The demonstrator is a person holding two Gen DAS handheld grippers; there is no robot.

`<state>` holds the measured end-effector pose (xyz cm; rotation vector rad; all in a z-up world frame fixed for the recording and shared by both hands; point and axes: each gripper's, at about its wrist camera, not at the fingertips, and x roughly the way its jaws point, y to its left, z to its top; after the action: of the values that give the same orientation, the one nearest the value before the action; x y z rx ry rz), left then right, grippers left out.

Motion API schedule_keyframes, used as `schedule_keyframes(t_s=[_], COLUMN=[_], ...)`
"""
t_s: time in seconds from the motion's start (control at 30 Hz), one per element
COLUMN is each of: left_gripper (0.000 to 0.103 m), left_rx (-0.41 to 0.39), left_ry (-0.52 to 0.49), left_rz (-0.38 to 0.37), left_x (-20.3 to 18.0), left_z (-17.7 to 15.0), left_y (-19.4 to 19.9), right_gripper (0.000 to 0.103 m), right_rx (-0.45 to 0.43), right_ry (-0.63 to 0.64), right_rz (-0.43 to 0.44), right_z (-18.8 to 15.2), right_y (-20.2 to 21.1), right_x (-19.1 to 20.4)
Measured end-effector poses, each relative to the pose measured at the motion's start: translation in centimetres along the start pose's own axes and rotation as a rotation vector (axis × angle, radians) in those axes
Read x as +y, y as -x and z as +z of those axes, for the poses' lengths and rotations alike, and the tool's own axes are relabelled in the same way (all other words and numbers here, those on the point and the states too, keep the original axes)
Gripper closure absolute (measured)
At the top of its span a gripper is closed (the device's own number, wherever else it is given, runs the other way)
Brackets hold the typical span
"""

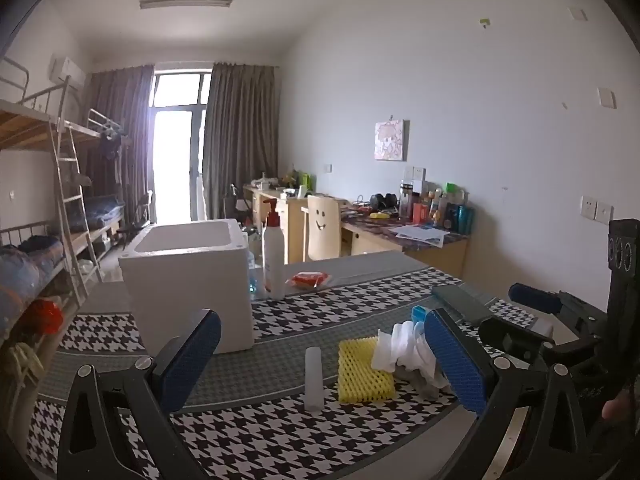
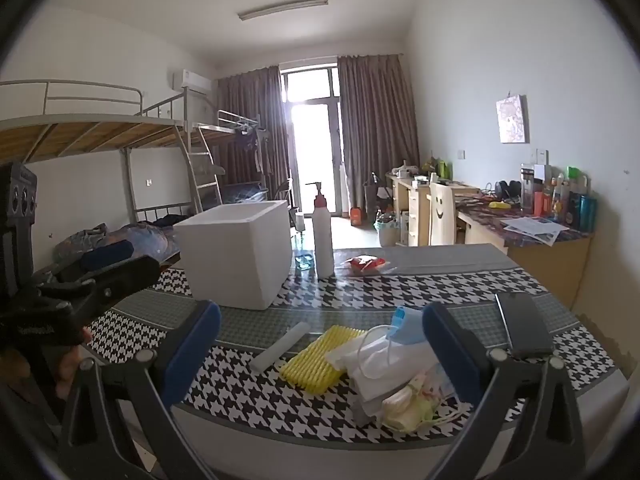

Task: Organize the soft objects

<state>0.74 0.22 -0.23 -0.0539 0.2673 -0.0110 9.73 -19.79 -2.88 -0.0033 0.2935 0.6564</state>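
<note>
I am holding my left gripper [image 1: 320, 356] wide and empty above the table's near edge; my right gripper [image 2: 320, 352] is hanging just as wide; the soft pile [image 2: 394, 372] and yellow foam net [image 2: 316, 362] are lying loose on the houndstooth table [image 2: 400, 292], so nothing looks sorted yet; the white foam box [image 2: 236, 254] is standing open beyond, with free cloth between.

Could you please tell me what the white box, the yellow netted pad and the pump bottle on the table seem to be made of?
White box: probably expanded foam; thick walls, matte chalky surface.
Yellow netted pad: likely soft foam mesh; open ribbed lattice, matte.
Pump bottle: apparently plastic; smooth opaque white body with slight sheen and a red pump head.
</note>
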Motion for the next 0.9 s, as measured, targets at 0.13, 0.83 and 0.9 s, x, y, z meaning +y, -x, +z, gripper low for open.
schedule_keyframes(t_s=[0.13,0.83,0.9], left_gripper=[0.001,0.001,0.001], left_rx=[-0.004,0.003,0.004], left_ry=[-0.004,0.014,0.013], left_rz=[0.008,0.003,0.003], left_x=[0.02,0.27,0.28], left_z=[-0.05,-0.08,-0.11], left_y=[-0.05,-0.60,-0.55], right_gripper=[0.001,0.001,0.001], right_rx=[0.003,0.004,0.005], right_ry=[0.001,0.001,0.001], right_rz=[-0.001,-0.014,-0.014], right_z=[0.12,0.27,0.30], right_y=[0.05,-0.16,-0.25], right_x=[-0.03,-0.20,-0.23])
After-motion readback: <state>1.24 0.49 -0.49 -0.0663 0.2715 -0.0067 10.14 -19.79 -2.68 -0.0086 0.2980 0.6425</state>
